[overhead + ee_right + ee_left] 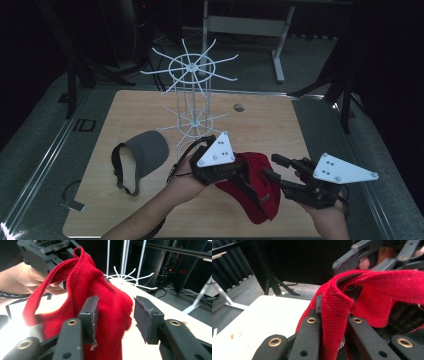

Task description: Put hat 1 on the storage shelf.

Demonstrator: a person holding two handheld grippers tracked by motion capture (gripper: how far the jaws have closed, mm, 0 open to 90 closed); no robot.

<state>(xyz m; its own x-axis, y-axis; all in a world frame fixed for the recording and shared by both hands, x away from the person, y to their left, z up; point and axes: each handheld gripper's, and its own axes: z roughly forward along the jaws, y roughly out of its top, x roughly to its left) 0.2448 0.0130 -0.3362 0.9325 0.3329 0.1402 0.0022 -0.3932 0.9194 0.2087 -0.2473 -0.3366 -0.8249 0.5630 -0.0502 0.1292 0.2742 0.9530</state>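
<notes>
A red cap [256, 194] hangs just above the wooden table [280, 122] near its front edge. My left gripper [242, 173] is shut on a fold of the cap's rim; in the left gripper view the red fabric [374, 297] is pinched between the two black jaws of that gripper [334, 326]. My right gripper [275, 168] faces the cap from the right. In the right gripper view its jaws [116, 317] stand apart, with the red cloth [105, 297] lying against the left pad [90, 317] and the right pad clear of it.
A grey visor [142, 152] lies on the table at the left. A tall white wire rack [192, 95] with spoke arms stands at the table's middle back, just behind my left hand. A desk frame [277, 55] stands on the floor beyond.
</notes>
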